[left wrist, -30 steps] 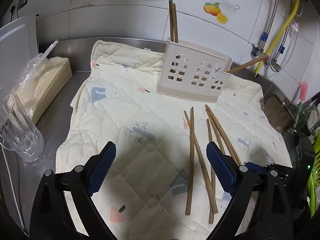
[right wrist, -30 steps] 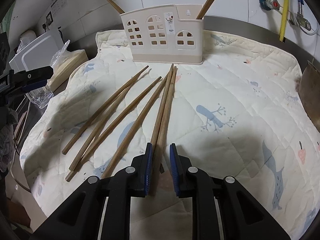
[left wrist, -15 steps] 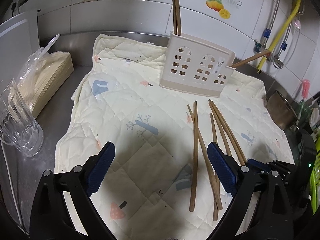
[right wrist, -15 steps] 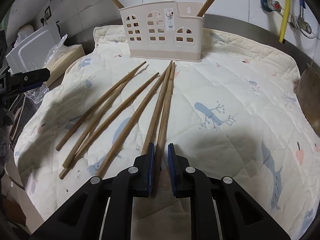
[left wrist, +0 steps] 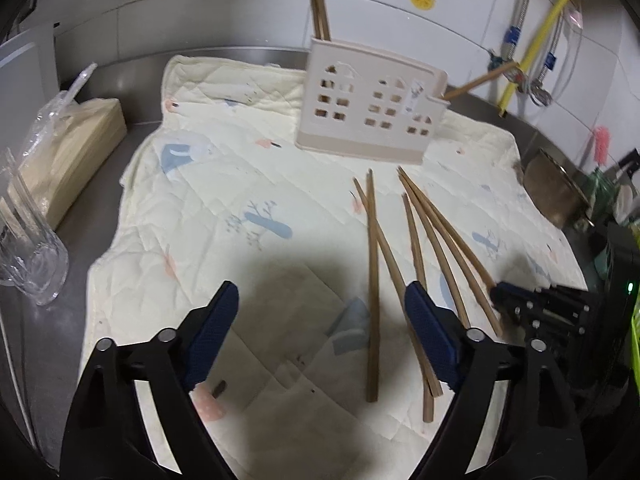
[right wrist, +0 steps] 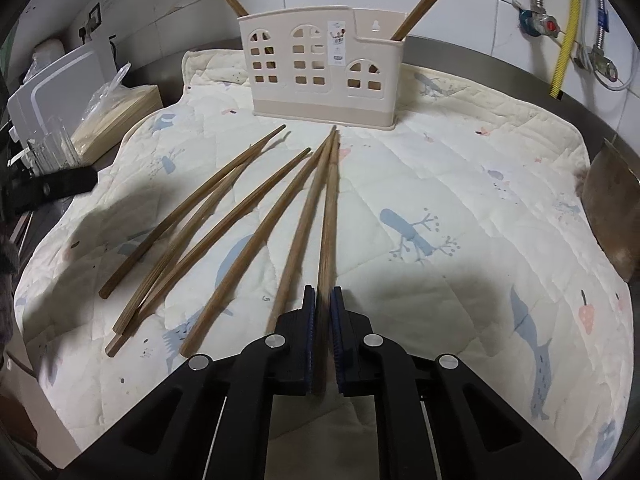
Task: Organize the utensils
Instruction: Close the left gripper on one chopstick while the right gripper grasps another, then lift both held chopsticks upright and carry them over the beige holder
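In the left wrist view, a clear glass mug [left wrist: 30, 256] stands at the far left edge on the steel worktop [left wrist: 96, 184], with a bagged stack of paper napkins [left wrist: 68, 148] just behind it. The quilted cloth [left wrist: 224, 184] fills the centre. The left tool [left wrist: 320, 320] hangs low over it at the bottom centre, its jaws wide but just narrowed, nothing between the pads; a loose chopstick [left wrist: 373, 280] lies just inside its right finger. The beige utensil holder [left wrist: 370, 110] stands at upper centre, chopsticks leaning out of it. A metal pot [left wrist: 554, 192] sits at the right edge. In the right wrist view, five loose chopsticks [right wrist: 208, 216] fan left of centre; the right tool [right wrist: 323, 340] at bottom centre has just closed onto the rightmost chopstick [right wrist: 329, 216], which points at the holder.
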